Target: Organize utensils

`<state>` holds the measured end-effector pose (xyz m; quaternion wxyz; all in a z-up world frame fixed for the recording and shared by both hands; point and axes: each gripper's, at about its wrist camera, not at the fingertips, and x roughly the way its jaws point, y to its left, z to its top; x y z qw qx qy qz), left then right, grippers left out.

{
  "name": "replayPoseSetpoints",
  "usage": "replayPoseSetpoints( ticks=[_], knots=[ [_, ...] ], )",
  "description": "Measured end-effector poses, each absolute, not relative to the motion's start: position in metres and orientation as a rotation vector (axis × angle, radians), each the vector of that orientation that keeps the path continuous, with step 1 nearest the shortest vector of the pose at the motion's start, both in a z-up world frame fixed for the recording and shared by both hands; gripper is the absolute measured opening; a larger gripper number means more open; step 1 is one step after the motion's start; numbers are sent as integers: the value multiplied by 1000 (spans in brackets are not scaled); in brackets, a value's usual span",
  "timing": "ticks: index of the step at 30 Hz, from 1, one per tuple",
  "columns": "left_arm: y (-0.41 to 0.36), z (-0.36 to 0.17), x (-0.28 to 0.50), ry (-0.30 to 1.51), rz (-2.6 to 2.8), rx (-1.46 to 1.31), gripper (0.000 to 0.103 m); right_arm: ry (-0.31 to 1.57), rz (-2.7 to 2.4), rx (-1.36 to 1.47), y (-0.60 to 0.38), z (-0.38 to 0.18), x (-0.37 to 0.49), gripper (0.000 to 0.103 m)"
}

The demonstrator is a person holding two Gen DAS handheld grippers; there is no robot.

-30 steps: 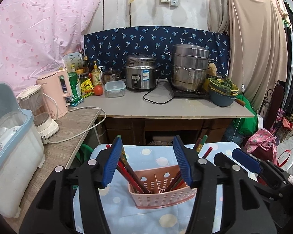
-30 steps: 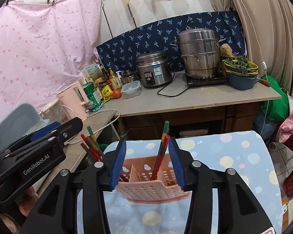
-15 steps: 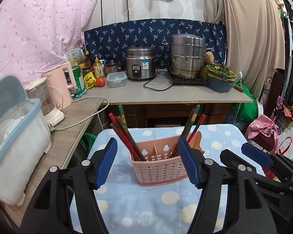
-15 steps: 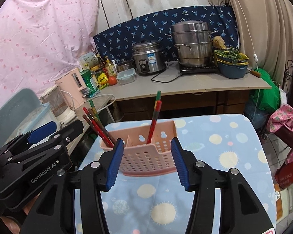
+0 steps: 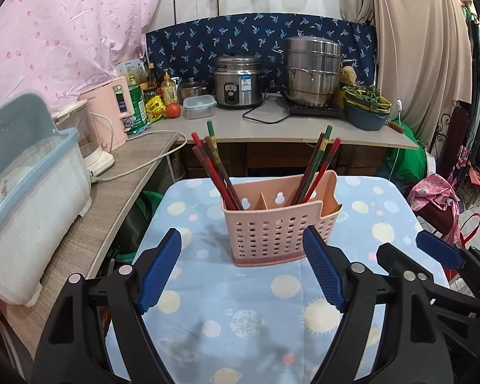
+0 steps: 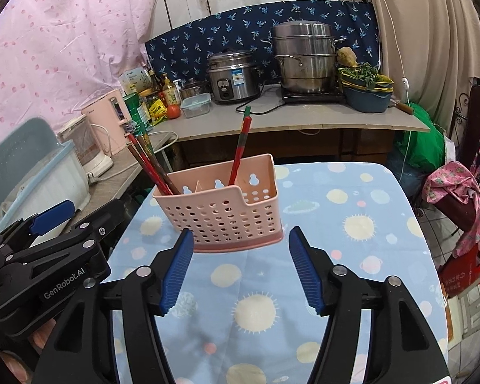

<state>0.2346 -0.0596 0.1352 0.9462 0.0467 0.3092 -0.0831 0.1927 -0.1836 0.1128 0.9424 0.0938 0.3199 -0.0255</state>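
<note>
Pink utensil basket (image 5: 280,224) stands on the table (image 5: 259,307), chopsticks (image 5: 216,168) in its end compartments. Left gripper (image 5: 244,268) and right gripper (image 6: 240,268) hover before it, both wide and empty.

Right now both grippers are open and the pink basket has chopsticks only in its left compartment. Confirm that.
Not quite. Both the left gripper and right gripper are open, but the basket holds chopsticks in its right compartment too; the left wrist view shows both bundles.

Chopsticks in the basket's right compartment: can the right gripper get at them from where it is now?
Probably yes. The right gripper is open and empty, the chopsticks stick up above the pink basket, with nothing between.
</note>
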Motion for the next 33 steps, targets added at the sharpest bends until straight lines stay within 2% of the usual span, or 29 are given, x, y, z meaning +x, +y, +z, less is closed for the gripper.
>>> replayPoseSetpoints(
  ticks=[6, 18, 29, 33],
  knots=[
    [-57, 125, 227, 649, -149, 105, 79, 672, -74, 186, -186, 103, 186, 75],
    [-52, 105, 217, 680, -104, 122, 92, 724, -94, 170, -185, 83, 178, 84],
    [-46, 86, 211, 720, -99, 123, 94, 756, -99, 145, -183, 66, 176, 86],
    [-44, 80, 211, 733, -93, 116, 94, 764, -106, 144, -182, 63, 177, 97]
  ],
)
